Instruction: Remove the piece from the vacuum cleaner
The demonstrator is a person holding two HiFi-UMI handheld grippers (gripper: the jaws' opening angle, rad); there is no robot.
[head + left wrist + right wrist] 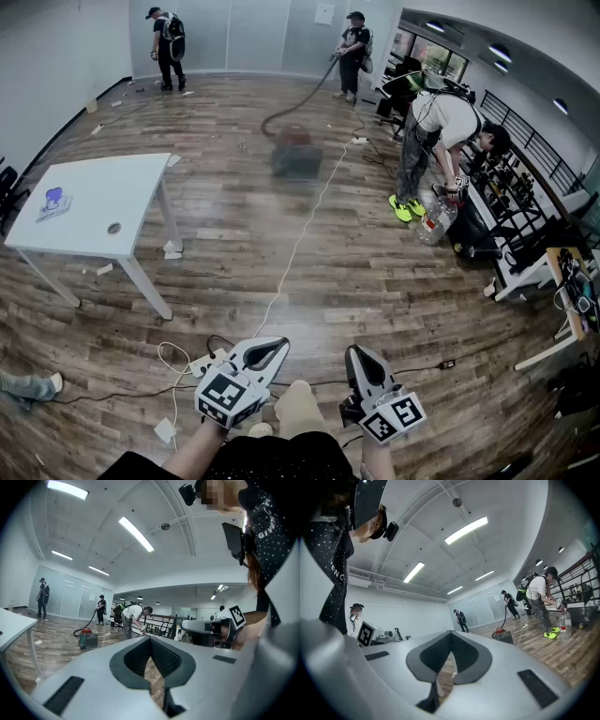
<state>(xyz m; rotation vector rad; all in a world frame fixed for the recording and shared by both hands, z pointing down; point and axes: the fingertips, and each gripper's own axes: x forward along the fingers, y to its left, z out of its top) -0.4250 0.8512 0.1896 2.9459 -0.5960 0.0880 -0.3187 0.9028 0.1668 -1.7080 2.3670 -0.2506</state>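
The vacuum cleaner [296, 150], a red-topped canister with a dark hose, stands far ahead on the wooden floor; it shows small in the left gripper view as the canister [87, 637] and in the right gripper view as the canister [502, 633]. A person at the back holds the hose end [335, 61]. My left gripper [273, 348] is low in the head view, close to my body, shut and empty. My right gripper [361, 354] sits beside it, also shut with nothing between its jaws. Both are several metres from the cleaner.
A white table [94, 202] with a small blue object stands at left. A white cord [300, 244] runs along the floor toward me, with a power strip [208, 361] near my feet. A person [441, 141] bends over by racks [516, 206] at right.
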